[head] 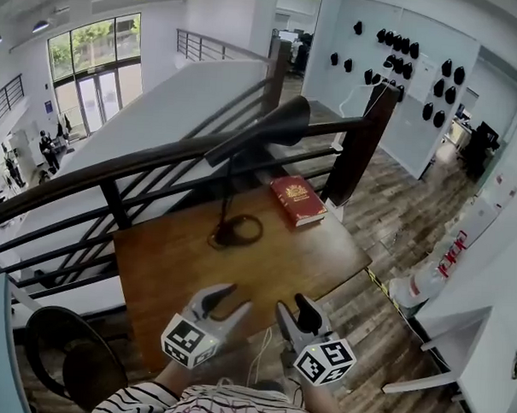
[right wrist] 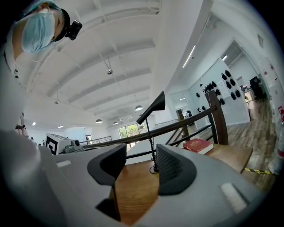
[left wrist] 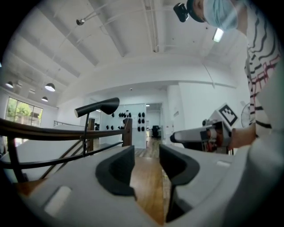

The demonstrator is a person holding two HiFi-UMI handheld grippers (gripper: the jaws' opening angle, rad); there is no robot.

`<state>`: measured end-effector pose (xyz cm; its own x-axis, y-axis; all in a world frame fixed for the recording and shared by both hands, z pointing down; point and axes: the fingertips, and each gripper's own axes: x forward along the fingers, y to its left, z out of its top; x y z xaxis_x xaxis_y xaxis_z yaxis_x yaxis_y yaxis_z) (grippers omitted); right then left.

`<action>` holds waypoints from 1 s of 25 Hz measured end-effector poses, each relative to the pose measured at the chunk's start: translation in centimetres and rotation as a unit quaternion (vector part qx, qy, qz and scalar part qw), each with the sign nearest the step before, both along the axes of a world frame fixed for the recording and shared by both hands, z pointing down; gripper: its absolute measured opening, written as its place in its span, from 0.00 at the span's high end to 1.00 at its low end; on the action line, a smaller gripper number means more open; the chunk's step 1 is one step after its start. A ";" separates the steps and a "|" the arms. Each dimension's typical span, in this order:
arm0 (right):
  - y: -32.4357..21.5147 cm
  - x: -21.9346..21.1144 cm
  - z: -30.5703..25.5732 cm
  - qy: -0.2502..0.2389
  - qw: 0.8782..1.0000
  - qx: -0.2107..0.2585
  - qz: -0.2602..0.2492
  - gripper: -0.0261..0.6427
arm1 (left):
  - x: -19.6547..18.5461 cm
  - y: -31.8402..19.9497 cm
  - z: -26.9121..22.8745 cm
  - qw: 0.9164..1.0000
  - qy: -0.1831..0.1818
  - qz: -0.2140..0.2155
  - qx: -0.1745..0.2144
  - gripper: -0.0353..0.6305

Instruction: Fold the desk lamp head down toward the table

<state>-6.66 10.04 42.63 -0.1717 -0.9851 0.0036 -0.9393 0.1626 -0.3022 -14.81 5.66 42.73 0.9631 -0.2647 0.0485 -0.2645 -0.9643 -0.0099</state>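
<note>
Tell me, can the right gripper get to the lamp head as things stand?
Probably yes. The right gripper hangs open and empty at the near edge of the table; only bare wood lies between it and the lamp head. The red book lies to the side, out of the way.

Desk lamp (head: 275, 126) and red book (head: 298, 200) on wooden table (head: 175, 266), left gripper (head: 236, 299) and right gripper (head: 293, 306) at near edge.

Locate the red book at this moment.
In the head view, the red book lies at the far right corner of the table, right of the desk lamp base, beside the railing post.
</note>
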 end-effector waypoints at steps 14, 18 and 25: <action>-9.3 5.0 0.7 0.005 1.000 -0.001 -0.024 0.67 | 2.6 -9.4 1.7 0.999 0.003 -0.053 -0.010 0.68; -12.0 6.9 0.0 0.008 0.999 0.004 -0.043 0.67 | 3.7 -12.0 1.6 0.997 -0.001 -0.082 -0.014 0.68; -18.4 11.5 -1.2 0.019 0.997 0.015 -0.077 0.67 | 7.7 -17.9 1.2 0.993 0.004 -0.121 -0.010 0.68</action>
